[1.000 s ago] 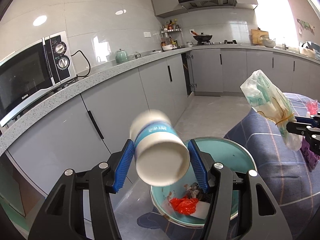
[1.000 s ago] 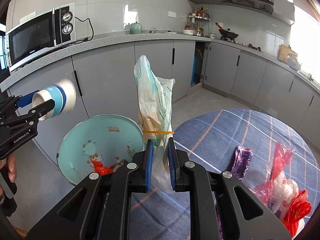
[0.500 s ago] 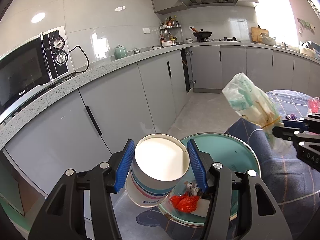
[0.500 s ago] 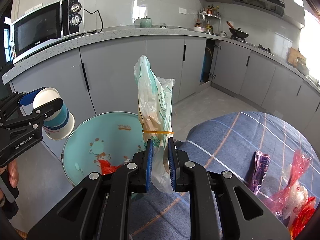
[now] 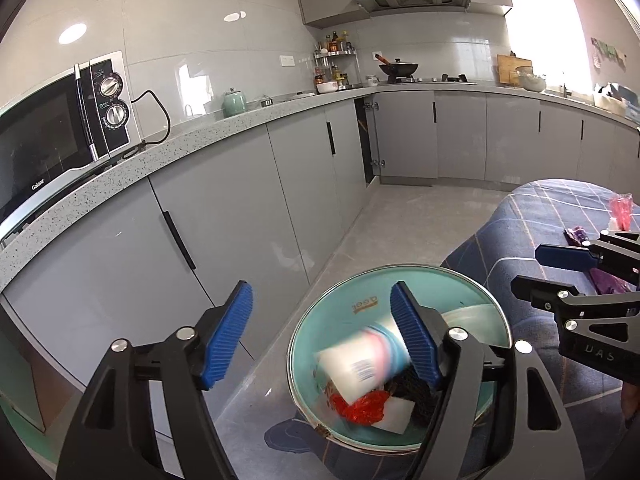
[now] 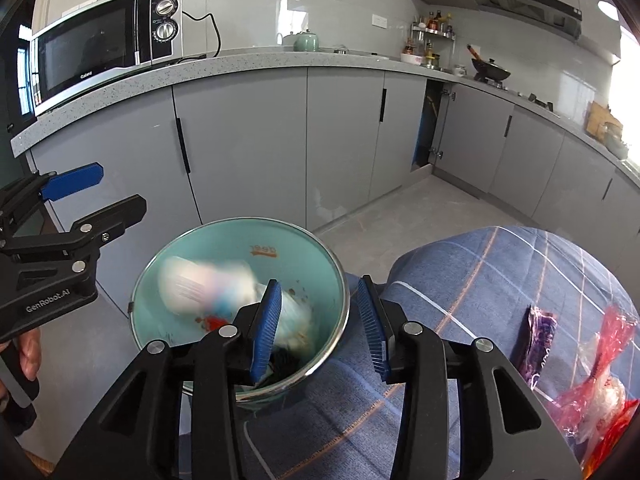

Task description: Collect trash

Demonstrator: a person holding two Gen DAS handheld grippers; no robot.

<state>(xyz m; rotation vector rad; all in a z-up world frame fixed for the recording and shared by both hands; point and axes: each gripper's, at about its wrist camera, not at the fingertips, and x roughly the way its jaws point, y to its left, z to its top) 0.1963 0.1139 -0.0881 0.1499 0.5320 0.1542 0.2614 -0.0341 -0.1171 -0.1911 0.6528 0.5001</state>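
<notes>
Both the left gripper point(image 5: 322, 330) and right gripper point(image 6: 320, 320) are opening with nothing between them, cup point(image 5: 360, 368) blurry inside the bin point(image 5: 496, 316).

Microwave point(image 6: 106, 46) on grey counter point(image 5: 248, 122); green teapot point(image 5: 235, 104), wok point(image 5: 399, 68) farther along.

Above the bin point(image 5: 472, 285) I have open air; cabinet fronts point(image 5: 224, 216) wall its far side. Draped table point(image 6: 500, 280) crowds the near side, 2 grippers flanking the mouth.
</notes>
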